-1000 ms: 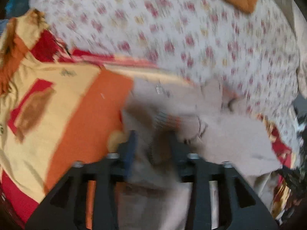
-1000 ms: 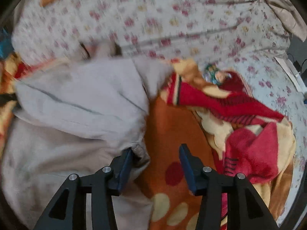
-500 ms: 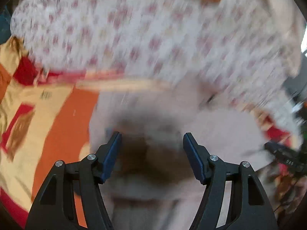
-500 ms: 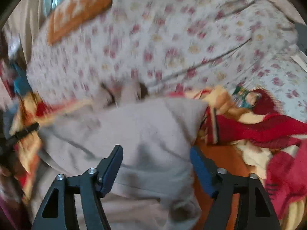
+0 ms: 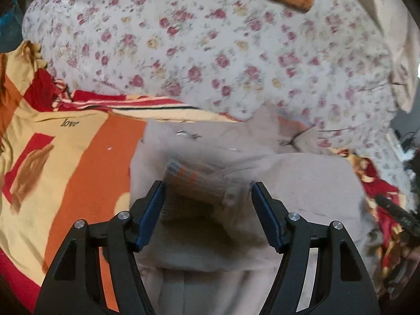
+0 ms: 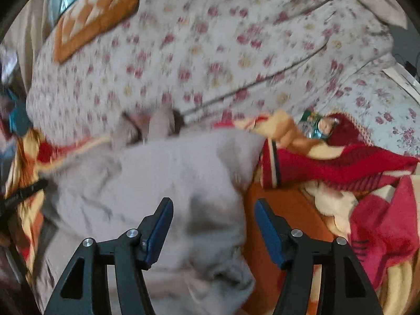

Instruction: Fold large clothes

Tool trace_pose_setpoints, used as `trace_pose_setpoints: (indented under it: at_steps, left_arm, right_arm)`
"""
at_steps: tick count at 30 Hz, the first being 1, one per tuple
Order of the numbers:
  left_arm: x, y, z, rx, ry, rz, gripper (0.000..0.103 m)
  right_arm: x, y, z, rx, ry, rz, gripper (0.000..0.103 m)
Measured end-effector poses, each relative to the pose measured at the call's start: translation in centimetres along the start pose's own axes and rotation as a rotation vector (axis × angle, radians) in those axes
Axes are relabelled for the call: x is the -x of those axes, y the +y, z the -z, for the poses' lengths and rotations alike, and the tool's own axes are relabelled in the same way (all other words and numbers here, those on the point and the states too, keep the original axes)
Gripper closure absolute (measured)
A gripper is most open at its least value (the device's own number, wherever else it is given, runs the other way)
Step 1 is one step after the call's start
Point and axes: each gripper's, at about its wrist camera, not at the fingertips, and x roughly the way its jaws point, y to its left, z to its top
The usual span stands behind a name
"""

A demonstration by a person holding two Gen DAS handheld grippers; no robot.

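A large beige-grey garment (image 5: 302, 183) lies folded over on an orange, yellow and red blanket (image 5: 78, 157). A striped inner waistband or label (image 5: 194, 181) shows at its near edge. My left gripper (image 5: 207, 197) is open and empty just above that edge. In the right wrist view the same garment (image 6: 162, 173) fills the lower left, its right edge beside the blanket (image 6: 288, 223). My right gripper (image 6: 212, 212) is open and empty over the garment's right edge.
A floral quilt (image 5: 210, 39) is heaped behind the garment. An orange patterned cushion (image 6: 97, 13) lies on it at the back. Crumpled red blanket folds (image 6: 367, 183) rise at the right. A small colourful packet (image 6: 312, 123) sits by them.
My left gripper was shut on the garment's edge a second ago and has opened and let go. Both grippers have opened wider and pulled back a little from the cloth.
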Motion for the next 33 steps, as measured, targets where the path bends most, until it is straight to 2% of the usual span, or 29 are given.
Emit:
trace_pose_setpoints:
  at_steps: [3, 5, 6, 9, 12, 14, 16, 17, 18, 21, 23, 26, 33]
  left_arm:
    - [-3.5, 1.2, -0.2, 0.053, 0.081, -0.057, 0.035]
    - [-5.2, 2.1, 0.3, 0.068, 0.131, -0.069, 0.032]
    - [-5.3, 2.1, 0.5, 0.071, 0.130, -0.067, 0.031]
    - [-4.8, 1.2, 0.5, 0.022, 0.109, -0.099, 0.031]
    - [-4.1, 1.0, 0.5, 0.007, 0.094, -0.094, 0.031]
    - [-3.3, 1.1, 0.7, 0.015, 0.086, -0.080, 0.031]
    - [-2.6, 1.1, 0.8, 0.023, 0.074, -0.070, 0.031]
    - [-1.9, 1.2, 0.9, 0.033, 0.066, -0.057, 0.031]
    - [-1.0, 1.3, 1.1, 0.045, 0.060, -0.041, 0.031]
    - [1.9, 1.5, 2.1, 0.054, 0.041, -0.010, 0.032]
    - [3.8, 1.3, 2.8, 0.029, 0.034, -0.009, 0.032]
    - [6.1, 1.2, 4.1, 0.009, 0.022, -0.011, 0.032]
    - [8.5, 2.2, 9.2, 0.053, 0.076, 0.059, 0.032]
  right_arm:
    - [-1.9, 0.7, -0.6, -0.006, 0.024, -0.006, 0.041]
    - [-4.5, 0.9, 0.0, 0.036, 0.106, 0.096, 0.041]
    - [-5.3, 0.4, 0.5, 0.039, 0.141, 0.125, 0.041]
    - [-5.4, -0.3, 0.4, -0.027, 0.147, 0.082, 0.041]
    - [-2.7, -0.1, 0.1, 0.004, 0.095, 0.098, 0.040]
    - [-1.0, 0.2, 0.6, 0.047, 0.071, 0.110, 0.037]
    - [-1.5, 0.3, 1.4, 0.104, 0.121, 0.165, 0.036]
    - [-3.0, 0.0, 2.2, 0.145, 0.185, 0.225, 0.036]
    - [-3.9, -0.3, 2.9, 0.160, 0.220, 0.247, 0.035]
    - [-2.6, -1.4, 2.9, 0.077, 0.200, 0.222, 0.035]
    - [0.1, -1.3, 2.6, 0.070, 0.133, 0.213, 0.034]
    - [3.0, -1.5, 3.4, 0.066, 0.095, 0.239, 0.033]
    - [5.9, -1.7, 8.0, -0.002, 0.153, 0.079, 0.026]
